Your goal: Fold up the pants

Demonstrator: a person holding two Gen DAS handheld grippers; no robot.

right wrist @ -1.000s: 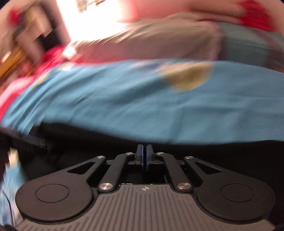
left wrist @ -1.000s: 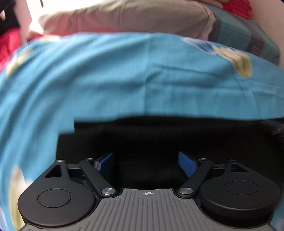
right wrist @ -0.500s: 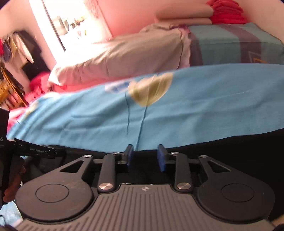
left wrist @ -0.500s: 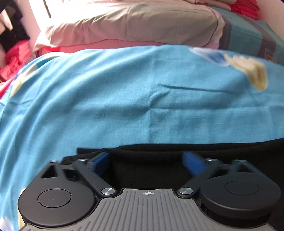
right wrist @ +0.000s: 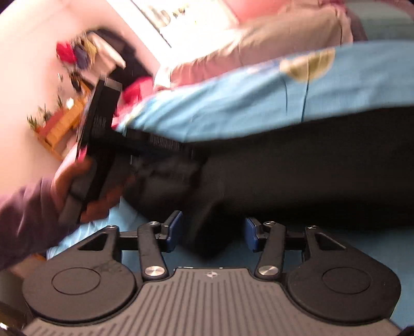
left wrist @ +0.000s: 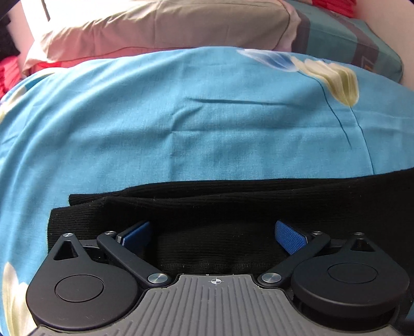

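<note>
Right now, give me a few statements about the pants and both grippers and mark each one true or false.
1. The pants are black. True.
2. The left gripper is clamped shut on the fabric. False: its jaws are spread wide, with fabric lying between them.
3. The pants lie on a blue bedsheet. True.
4. The right gripper is shut. False: its jaws stand apart.
5. The pillow rests on top of the pants. False: it lies beyond them, past bare bedsheet.
</note>
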